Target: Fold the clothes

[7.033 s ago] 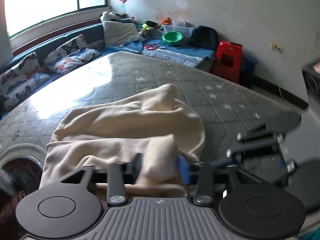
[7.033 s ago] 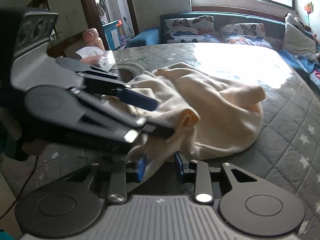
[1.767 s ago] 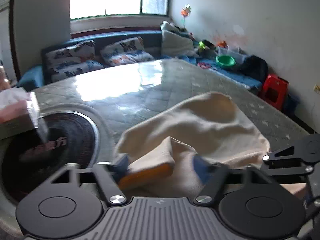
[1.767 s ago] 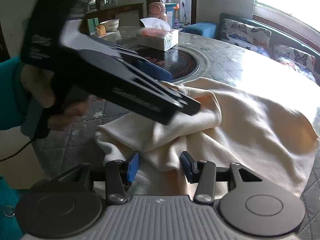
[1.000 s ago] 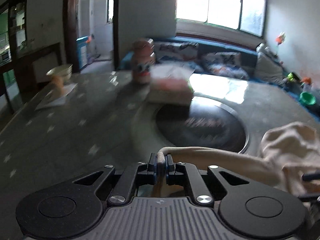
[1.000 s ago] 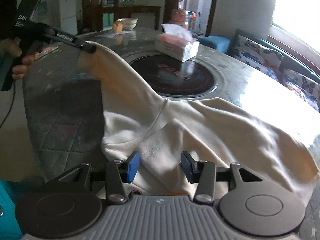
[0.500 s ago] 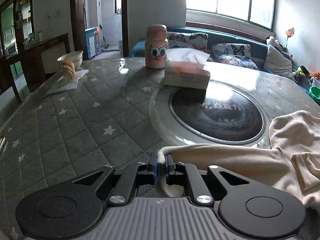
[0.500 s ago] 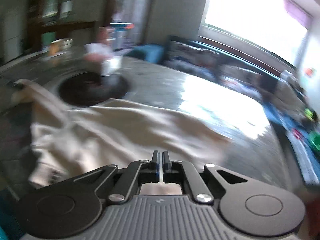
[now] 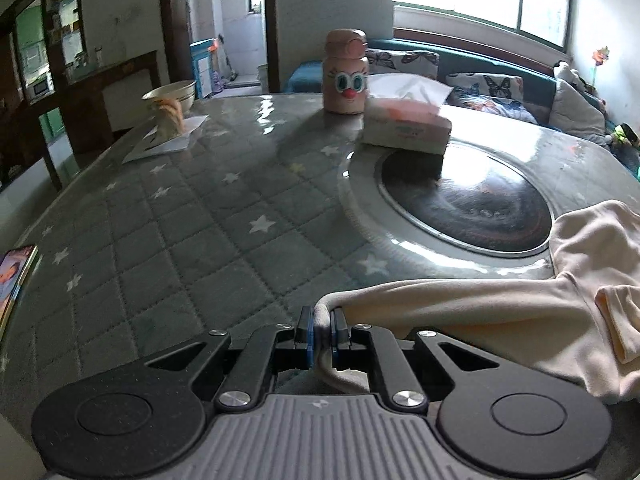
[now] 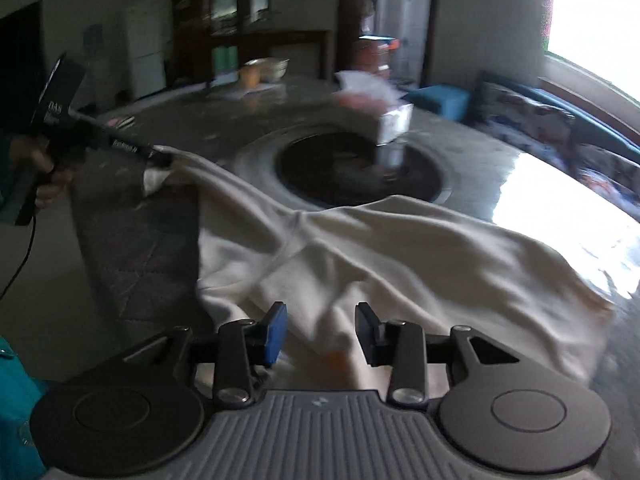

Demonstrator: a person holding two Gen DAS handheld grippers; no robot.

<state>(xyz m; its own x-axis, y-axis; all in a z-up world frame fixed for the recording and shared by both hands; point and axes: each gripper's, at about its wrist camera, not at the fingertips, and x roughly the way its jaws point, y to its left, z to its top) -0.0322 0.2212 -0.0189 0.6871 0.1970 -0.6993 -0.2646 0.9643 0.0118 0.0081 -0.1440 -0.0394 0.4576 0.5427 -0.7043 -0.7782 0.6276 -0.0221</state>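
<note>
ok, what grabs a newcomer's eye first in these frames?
The cream garment sprawled across the quilted star-print table, one sleeve stretched out taut by the left tool, which is shut on its cuff. Behind it, a pink cartoon-face bottle and tissue box stand by the dark round inset.

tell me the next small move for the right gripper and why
Probably close the right gripper on the cream garment bunched between its opening jaws; the left gripper already pinches the sleeve end taut, so a second grip could spread it flat.
</note>
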